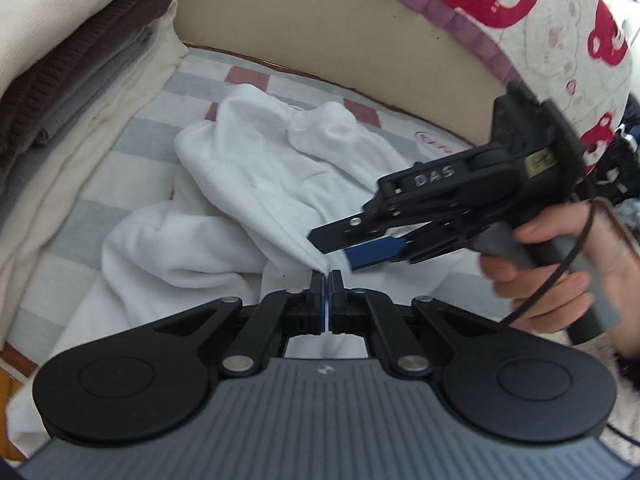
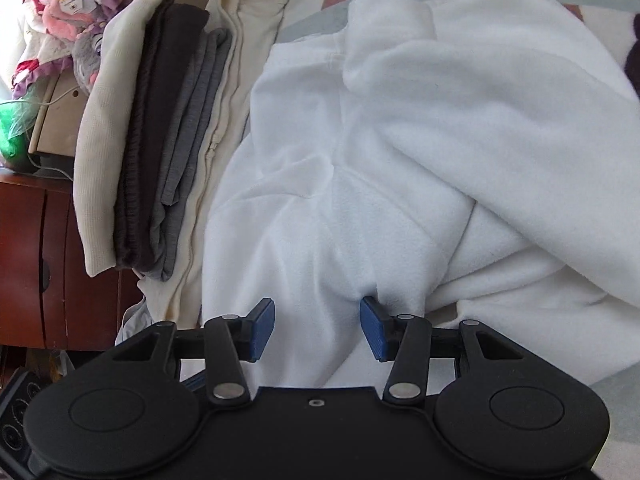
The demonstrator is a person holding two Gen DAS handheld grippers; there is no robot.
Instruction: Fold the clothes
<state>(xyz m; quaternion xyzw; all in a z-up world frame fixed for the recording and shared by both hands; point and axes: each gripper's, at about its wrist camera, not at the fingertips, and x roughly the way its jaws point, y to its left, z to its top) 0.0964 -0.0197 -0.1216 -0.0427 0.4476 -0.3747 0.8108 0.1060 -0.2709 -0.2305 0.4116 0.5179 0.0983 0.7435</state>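
**Checked bed sheet, fleece garment pinched at one point**

Bedding forms the work surface: a sheet (image 1: 132, 136) checked in grey, white and dull red, with a bear-print quilt (image 1: 532, 12) rolled along its far edge.

Left gripper (image 1: 326, 278): jaws closed, blue pads together, a small peak of the white fleece (image 1: 256, 184) pinched between the tips. The cloth rises taut to that point.

Right gripper (image 2: 317, 322): jaws spread wide, nothing between them. In the left view it lies sideways just beside the pinch point, gripped at the handle by a hand (image 1: 560, 276). In its own view the right pad touches a fold of the fleece (image 2: 400, 152).

Fleece: crumpled and unfolded, spread mid-sheet, sleeves overlapping the body.

Stack (image 2: 160, 148) of folded clothes: cream, dark brown, grey and cream layers, just beside the fleece at the bed's edge.

No containers identified. Beyond the stack, a wooden cabinet (image 2: 36, 260) carries items too small to identify.
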